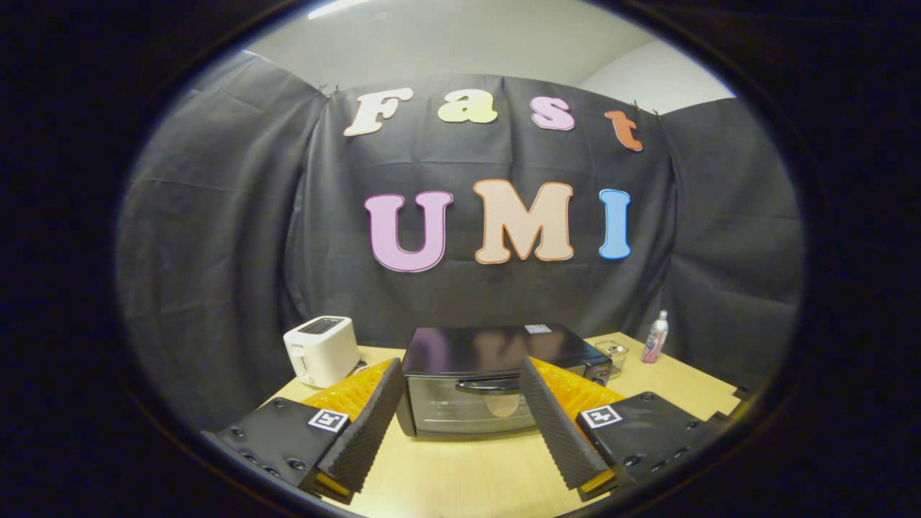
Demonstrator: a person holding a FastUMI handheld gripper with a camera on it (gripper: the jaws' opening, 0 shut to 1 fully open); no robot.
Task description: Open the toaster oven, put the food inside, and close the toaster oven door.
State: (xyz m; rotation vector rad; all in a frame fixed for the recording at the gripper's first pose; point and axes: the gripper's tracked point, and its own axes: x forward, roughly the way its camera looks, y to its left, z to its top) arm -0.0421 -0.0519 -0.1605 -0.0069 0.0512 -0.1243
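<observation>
On the wooden table point(460, 475), just ahead of the gripper point(460, 374), sits the toaster oven point(496, 378), a dark box with a glossy black top that mirrors the wall behind it. Its glass door is closed, a dark curved handle running across the upper edge, and a pale rounded shape shows faintly through the glass. The gripper's fingers are spread wide and hold nothing; the oven's front shows in the gap between them, and their tips do not seem to touch it. Left of the oven, close by, stands a white toaster point(321, 350). To the right of the oven sits a small clear container point(613, 355), and further right a slim bottle point(655, 337) near the table's far corner
</observation>
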